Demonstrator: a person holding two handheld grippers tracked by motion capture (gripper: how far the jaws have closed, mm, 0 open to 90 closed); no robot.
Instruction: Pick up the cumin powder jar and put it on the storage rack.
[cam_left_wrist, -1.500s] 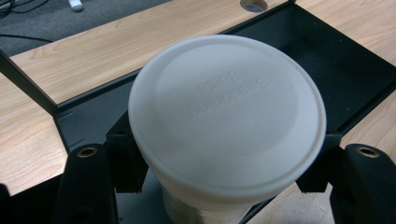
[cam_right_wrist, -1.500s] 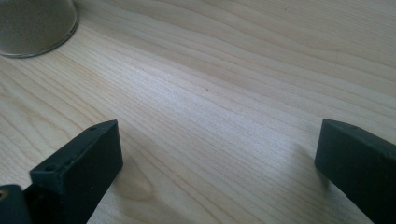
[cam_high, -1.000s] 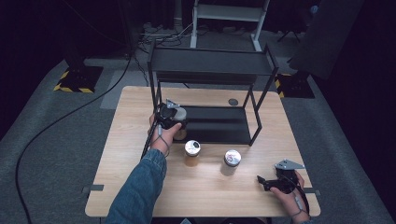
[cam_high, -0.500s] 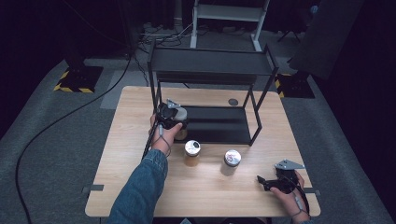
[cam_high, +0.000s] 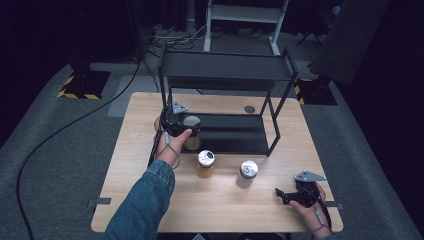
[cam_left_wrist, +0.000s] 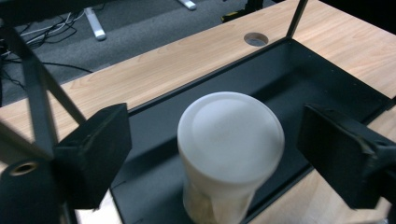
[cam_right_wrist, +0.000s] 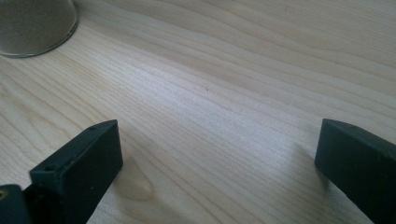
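A jar with a plain white lid (cam_left_wrist: 231, 140) stands at the front left of the black rack's lower shelf (cam_left_wrist: 289, 79). My left gripper (cam_left_wrist: 215, 140) is just above it, and its jaws have just been opening. They now stand wide on either side of the lid, with a gap on both sides. In the high view the same jar (cam_high: 192, 131) sits under the left gripper (cam_high: 180, 125). My right gripper (cam_high: 278, 194) rests low at the table's front right, open, with bare wood between its jaws (cam_right_wrist: 219, 154).
Two more jars with labelled lids (cam_high: 205, 159) (cam_high: 248, 169) stand on the wooden table (cam_high: 140, 150) in front of the rack; the base of one (cam_right_wrist: 32, 23) is in the right gripper view. The rack's top shelf (cam_high: 225, 67) overhangs the lower one. A cable hole (cam_high: 249, 109) lies behind.
The left hand has lifted slightly, and the white-lidded jar stays standing on the lower shelf. The right hand has not moved.
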